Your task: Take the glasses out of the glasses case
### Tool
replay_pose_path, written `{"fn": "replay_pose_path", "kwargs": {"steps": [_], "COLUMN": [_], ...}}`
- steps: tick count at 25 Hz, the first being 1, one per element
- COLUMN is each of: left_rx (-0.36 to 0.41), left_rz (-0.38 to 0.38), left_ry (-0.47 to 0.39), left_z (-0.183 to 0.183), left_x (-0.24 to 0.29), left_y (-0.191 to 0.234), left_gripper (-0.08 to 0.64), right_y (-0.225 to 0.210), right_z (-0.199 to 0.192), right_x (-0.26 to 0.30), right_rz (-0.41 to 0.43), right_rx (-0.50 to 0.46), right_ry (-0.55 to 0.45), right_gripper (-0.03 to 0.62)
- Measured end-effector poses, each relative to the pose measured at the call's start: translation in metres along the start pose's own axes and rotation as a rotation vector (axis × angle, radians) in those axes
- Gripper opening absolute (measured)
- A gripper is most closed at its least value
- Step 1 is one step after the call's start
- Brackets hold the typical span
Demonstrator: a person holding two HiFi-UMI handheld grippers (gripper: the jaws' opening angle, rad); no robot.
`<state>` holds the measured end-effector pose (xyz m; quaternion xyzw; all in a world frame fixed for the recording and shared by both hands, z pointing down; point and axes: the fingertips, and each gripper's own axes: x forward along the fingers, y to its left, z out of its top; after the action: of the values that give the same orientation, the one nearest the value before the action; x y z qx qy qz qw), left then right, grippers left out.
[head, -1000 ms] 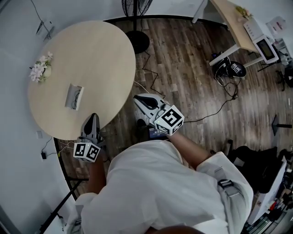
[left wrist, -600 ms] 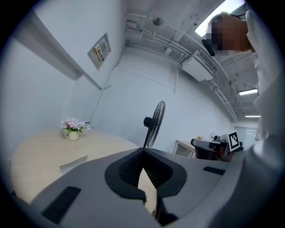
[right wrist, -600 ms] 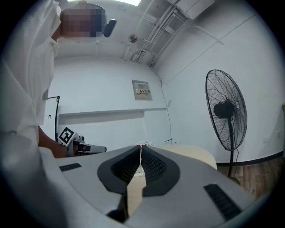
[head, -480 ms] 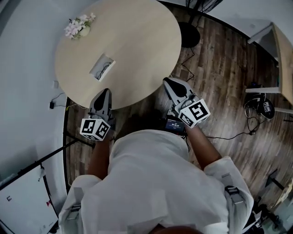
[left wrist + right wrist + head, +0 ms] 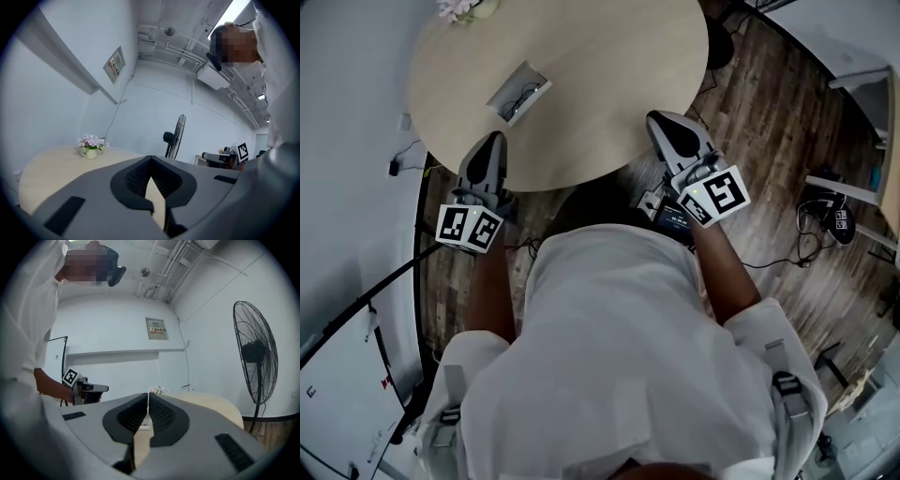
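Two empty, closed grippers are hovering at the table (image 5: 609, 75) edge; the case (image 5: 518, 91) is lying upper left, slanting up-right, just beyond the left gripper (image 5: 492, 141) and farther from the right gripper (image 5: 658, 119).

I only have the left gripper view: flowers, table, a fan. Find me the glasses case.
Observer: In the head view the glasses case lies on the round table, ahead of the left tool and apart from it.
Operator: Give me its state.
Observer: It lies open, and dark glasses show inside.
Operator: Report the right tool.
Observer: In its own view the right tool has its jaws together, with nothing held.
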<state>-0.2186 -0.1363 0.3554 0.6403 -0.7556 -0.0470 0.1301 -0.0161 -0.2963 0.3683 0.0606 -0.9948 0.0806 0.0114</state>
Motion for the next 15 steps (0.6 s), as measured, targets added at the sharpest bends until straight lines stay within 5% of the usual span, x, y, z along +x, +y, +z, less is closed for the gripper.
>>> {"fn": "replay_pose_path", "kwargs": {"steps": [15], "left_rx": [0.107], "left_rz": [-0.169], "left_ry": [0.214], "left_z": [-0.018], "left_x": [0.078], "left_y": [0.087], "left_gripper": [0.009], "right_y": [-0.037], "right_z": [-0.019], "right_x": [0.104], "right_rz": [0.012], "right_rx": [0.020], "right_ry": [0.126], "right_gripper": [0.026]}}
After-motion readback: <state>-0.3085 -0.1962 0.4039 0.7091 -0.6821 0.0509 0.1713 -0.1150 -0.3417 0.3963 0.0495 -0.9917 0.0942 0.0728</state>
